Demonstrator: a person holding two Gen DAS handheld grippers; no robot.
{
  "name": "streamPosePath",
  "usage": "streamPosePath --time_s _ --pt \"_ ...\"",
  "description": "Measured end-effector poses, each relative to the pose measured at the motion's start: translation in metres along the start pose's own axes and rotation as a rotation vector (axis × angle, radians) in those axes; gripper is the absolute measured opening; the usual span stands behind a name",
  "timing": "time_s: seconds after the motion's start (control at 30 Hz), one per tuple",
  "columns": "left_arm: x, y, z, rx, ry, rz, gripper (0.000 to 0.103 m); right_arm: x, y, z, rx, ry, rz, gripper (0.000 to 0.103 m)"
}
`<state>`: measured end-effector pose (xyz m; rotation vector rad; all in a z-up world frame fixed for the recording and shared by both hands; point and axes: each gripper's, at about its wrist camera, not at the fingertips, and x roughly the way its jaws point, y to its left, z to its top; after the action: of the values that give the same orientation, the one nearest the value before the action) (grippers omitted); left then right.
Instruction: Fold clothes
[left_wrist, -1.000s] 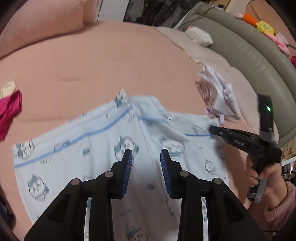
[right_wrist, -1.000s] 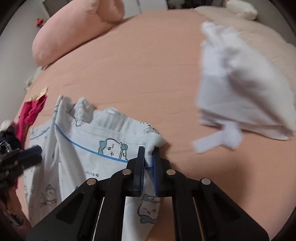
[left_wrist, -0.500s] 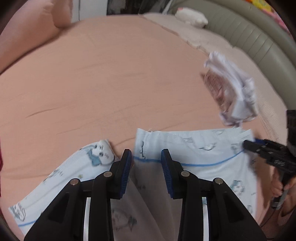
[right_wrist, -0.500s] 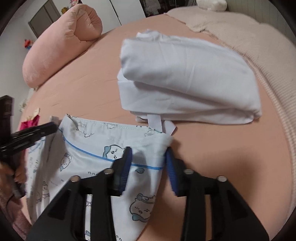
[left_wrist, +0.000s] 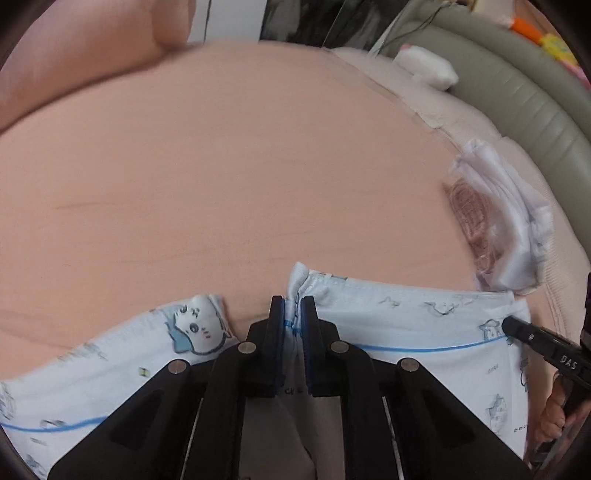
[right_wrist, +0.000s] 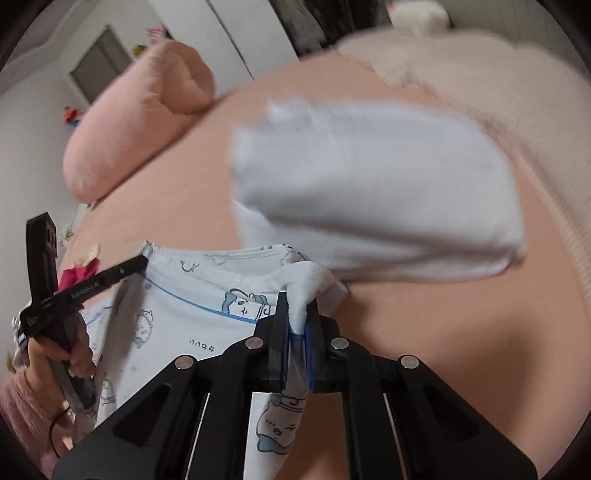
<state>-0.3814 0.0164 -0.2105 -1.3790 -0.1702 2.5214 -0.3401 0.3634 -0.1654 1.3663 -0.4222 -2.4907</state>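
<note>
A light blue garment (left_wrist: 406, 321) with cartoon prints and a blue stripe lies on the pink bed. My left gripper (left_wrist: 293, 314) is shut on its left top corner. My right gripper (right_wrist: 297, 317) is shut on its right top corner (right_wrist: 306, 284). The garment (right_wrist: 192, 299) stretches between the two grippers. The right gripper also shows in the left wrist view (left_wrist: 513, 326), and the left gripper shows in the right wrist view (right_wrist: 142, 262).
A folded white garment (right_wrist: 373, 188) lies just beyond the right gripper, also in the left wrist view (left_wrist: 506, 218). A pink pillow (right_wrist: 133, 129) is at the far left. A grey-green headboard (left_wrist: 517, 92) curves along the right. A red cloth (right_wrist: 79, 275) lies at the left.
Both grippers, open half a second ago, have closed on the garment's top corners. The left gripper moved forward to the edge.
</note>
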Motion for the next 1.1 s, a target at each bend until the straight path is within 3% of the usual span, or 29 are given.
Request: streamPosePath --time_s 0.07,0.1,0.17,0.37,0.53,0.57,0.6,0.67,0.8,0.93,1.03,1.07,1.1 --pt "-0.005 0.008 0.005 -0.042 0.018 -0.042 0.017 -0.013 -0.01 0.003 0.05 -0.044 -0.001 0.01" --pt "-0.008 0.01 0.007 -0.048 0.025 -0.049 0.027 -0.019 -0.015 0.005 0.075 -0.065 -0.002 0.027" --pt "-0.015 0.011 0.01 -0.039 0.032 -0.061 0.032 -0.031 -0.025 0.008 0.125 -0.109 -0.003 0.036" --pt "-0.024 -0.054 0.001 0.264 0.07 -0.156 0.038 -0.019 -0.004 0.003 0.061 -0.018 0.014 0.044" --pt "0.002 -0.092 -0.006 0.399 0.083 -0.114 0.038 -0.012 0.014 -0.003 0.003 0.04 0.027 0.046" --pt "0.005 -0.095 -0.006 0.411 0.074 -0.106 0.034 -0.014 0.016 -0.004 -0.006 0.027 0.027 0.045" --pt "0.006 -0.098 -0.006 0.417 0.065 -0.102 0.016 -0.016 0.018 -0.003 -0.012 0.024 0.027 0.045" --pt "0.002 -0.098 -0.004 0.405 0.044 -0.108 0.004 -0.021 0.02 -0.002 -0.015 0.017 0.028 0.045" --pt "-0.009 -0.1 -0.003 0.405 -0.007 -0.107 0.001 -0.016 0.038 0.001 -0.027 0.012 0.015 0.047" --pt "-0.016 -0.102 0.0 0.395 0.01 -0.138 0.001 -0.021 0.038 0.002 -0.049 0.004 -0.086 0.054" --pt "-0.004 -0.109 0.002 0.412 0.061 -0.113 0.01 -0.022 0.026 -0.001 -0.047 0.015 -0.176 0.055" --pt "0.0 -0.112 0.0 0.424 0.071 -0.113 0.028 -0.021 0.022 -0.002 -0.031 0.029 -0.174 0.055" --pt "0.005 -0.114 -0.003 0.436 0.08 -0.114 0.038 -0.022 0.018 -0.002 -0.009 0.035 -0.159 0.055"
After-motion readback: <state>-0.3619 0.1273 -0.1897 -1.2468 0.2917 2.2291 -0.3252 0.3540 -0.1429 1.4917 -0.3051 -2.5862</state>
